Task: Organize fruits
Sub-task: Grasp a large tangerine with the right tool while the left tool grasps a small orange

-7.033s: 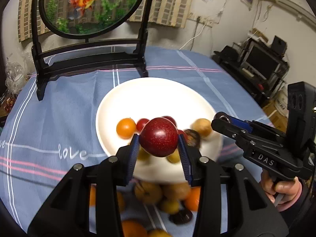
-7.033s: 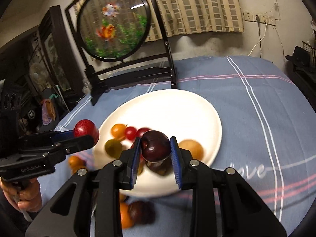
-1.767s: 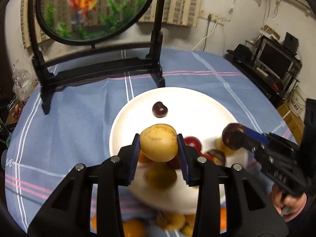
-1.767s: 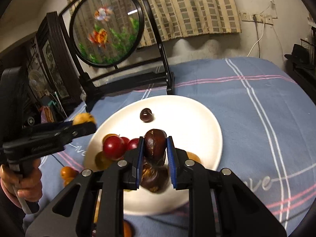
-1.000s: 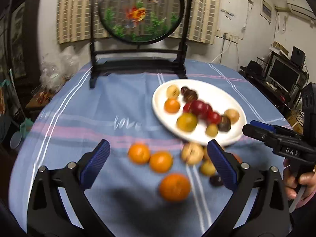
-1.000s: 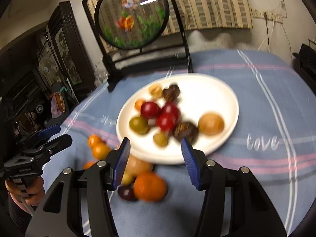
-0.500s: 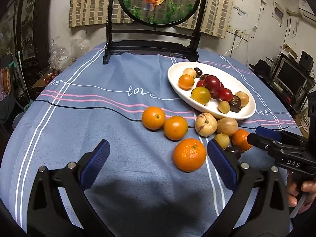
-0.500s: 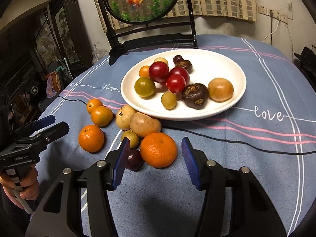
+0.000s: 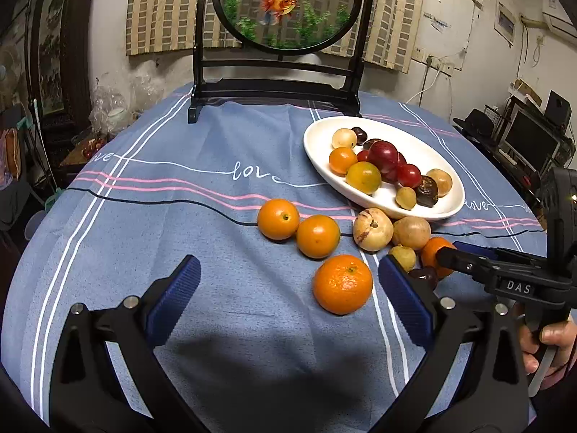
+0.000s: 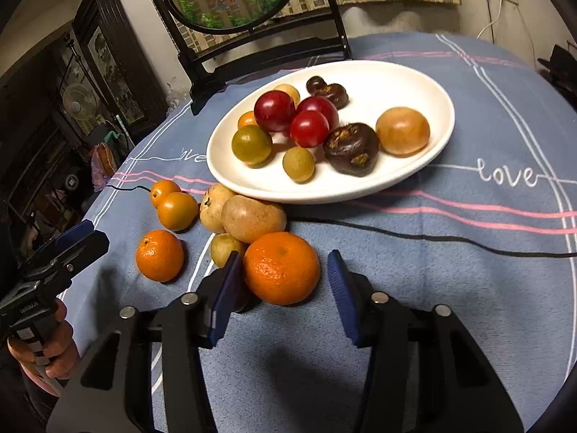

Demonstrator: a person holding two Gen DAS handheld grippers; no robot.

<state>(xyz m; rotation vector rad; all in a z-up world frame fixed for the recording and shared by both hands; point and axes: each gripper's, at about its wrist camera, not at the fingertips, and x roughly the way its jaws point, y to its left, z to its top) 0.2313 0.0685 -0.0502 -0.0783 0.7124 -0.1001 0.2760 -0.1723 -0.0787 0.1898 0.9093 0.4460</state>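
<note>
Blue striped tablecloth (image 9: pixel 180 216) carries an oval white ceramic plate (image 10: pixel 414 83) of mixed small fruit, with loose fruit on the cloth at its near rim. Left gripper (image 9: pixel 288 299): jaws wide apart, nothing between them; a round orange mandarin (image 9: pixel 342 284) lies just inside its right finger. Right gripper (image 10: pixel 283 288): jaws closing around a larger orange mandarin (image 10: pixel 282 267), pads not yet pressing. Only the left view shows the small dark fruit (image 9: pixel 425 276) near the right gripper's tips.
</note>
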